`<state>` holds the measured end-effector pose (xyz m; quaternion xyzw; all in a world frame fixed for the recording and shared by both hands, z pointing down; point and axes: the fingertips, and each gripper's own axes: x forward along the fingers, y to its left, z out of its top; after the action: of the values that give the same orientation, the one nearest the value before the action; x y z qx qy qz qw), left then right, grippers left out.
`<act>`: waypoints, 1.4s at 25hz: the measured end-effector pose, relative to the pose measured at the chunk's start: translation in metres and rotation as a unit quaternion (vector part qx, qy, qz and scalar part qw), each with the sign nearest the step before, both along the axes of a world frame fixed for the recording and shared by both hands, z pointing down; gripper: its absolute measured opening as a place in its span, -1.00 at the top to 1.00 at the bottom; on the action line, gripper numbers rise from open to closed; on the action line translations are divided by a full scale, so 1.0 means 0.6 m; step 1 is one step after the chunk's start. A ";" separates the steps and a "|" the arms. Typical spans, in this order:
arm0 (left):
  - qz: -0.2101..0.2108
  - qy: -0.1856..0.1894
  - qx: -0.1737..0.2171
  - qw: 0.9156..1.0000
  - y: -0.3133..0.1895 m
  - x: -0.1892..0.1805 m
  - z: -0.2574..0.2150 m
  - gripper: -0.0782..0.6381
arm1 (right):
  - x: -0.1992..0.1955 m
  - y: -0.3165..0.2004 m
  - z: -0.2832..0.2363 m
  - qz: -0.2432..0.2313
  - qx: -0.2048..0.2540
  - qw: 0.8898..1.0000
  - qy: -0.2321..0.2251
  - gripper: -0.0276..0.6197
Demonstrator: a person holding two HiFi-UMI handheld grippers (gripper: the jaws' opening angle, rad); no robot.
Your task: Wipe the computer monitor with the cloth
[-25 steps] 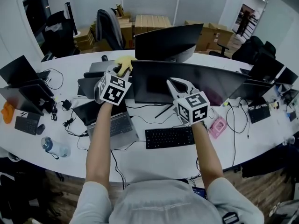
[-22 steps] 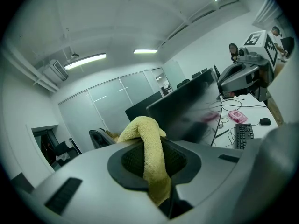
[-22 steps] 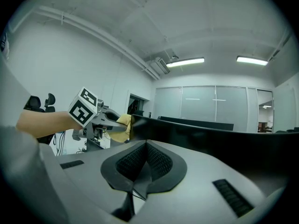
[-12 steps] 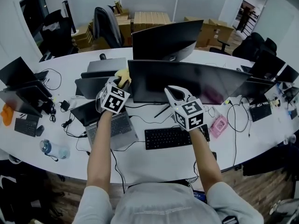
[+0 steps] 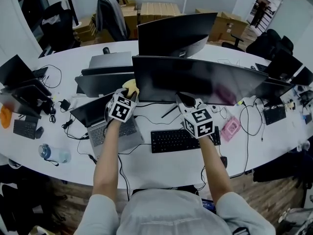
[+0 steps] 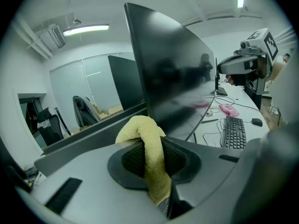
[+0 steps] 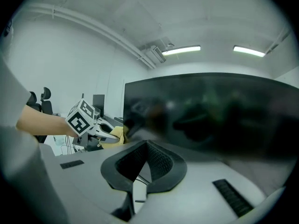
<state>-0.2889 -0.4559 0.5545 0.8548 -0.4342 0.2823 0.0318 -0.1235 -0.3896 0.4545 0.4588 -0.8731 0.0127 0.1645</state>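
Both hand-held grippers have dropped lower along the monitor (image 5: pixel 195 77). At its lower left edge, our left hand-held gripper (image 5: pixel 128 90) clamps the yellow cloth (image 5: pixel 130 85). Below its middle, our right hand-held gripper (image 5: pixel 186 100) is closed and empty. We judge a downward wipe is underway.

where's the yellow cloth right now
In the head view the yellow cloth sits left of centre, pinched in the left gripper, beside the left edge of the wide monitor and just above the open laptop.
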 end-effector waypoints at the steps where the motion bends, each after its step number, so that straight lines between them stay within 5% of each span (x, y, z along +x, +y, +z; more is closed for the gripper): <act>1: -0.001 0.004 -0.008 1.000 0.002 0.001 0.015 0.57 | 0.001 0.000 0.007 0.001 -0.003 1.000 0.000 0.84; 17: -0.036 0.013 -0.096 0.995 -0.001 0.017 0.204 0.57 | 0.071 0.020 0.088 0.031 -0.041 0.999 -0.007 0.84; 24: -0.076 0.031 -0.144 0.986 -0.008 -0.002 0.254 0.57 | 0.096 0.017 0.129 0.042 -0.063 0.997 -0.009 0.84; 35: -0.085 0.162 -0.180 0.966 -0.005 0.074 0.283 0.57 | 0.158 0.010 0.150 0.057 -0.071 0.996 -0.018 0.84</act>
<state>-0.2444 -0.4589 0.7241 0.8294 -0.4361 0.2097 0.2791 -0.0286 -0.3835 0.5446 0.4945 -0.8453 0.0923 0.1799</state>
